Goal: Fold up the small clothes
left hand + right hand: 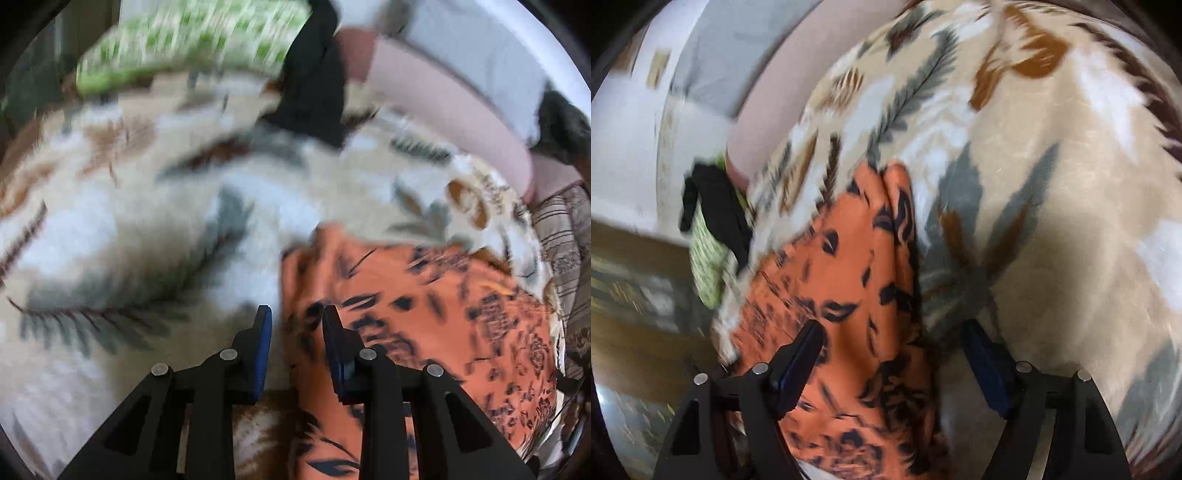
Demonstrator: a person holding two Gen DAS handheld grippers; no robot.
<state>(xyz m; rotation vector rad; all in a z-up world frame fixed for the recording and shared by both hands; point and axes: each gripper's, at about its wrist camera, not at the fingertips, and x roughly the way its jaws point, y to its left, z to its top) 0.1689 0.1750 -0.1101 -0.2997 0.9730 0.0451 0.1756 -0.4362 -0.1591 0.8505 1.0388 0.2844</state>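
Leafy beige blanket under us: we count one orange garment, its left edge below our left hand-held gripper, jaws narrowly parted, gripping nothing; right hand-held gripper hangs wide apart above it.

1. A plush blanket printed with grey-green and brown leaves on cream and white covers the surface in both views
2. A pale pink padded edge curves along the far side of the blanket, with a white wall behind it
3. A striped brown fabric shows at the right border of the left wrist view
4. In the right wrist view a brown floor lies at the left, blurred
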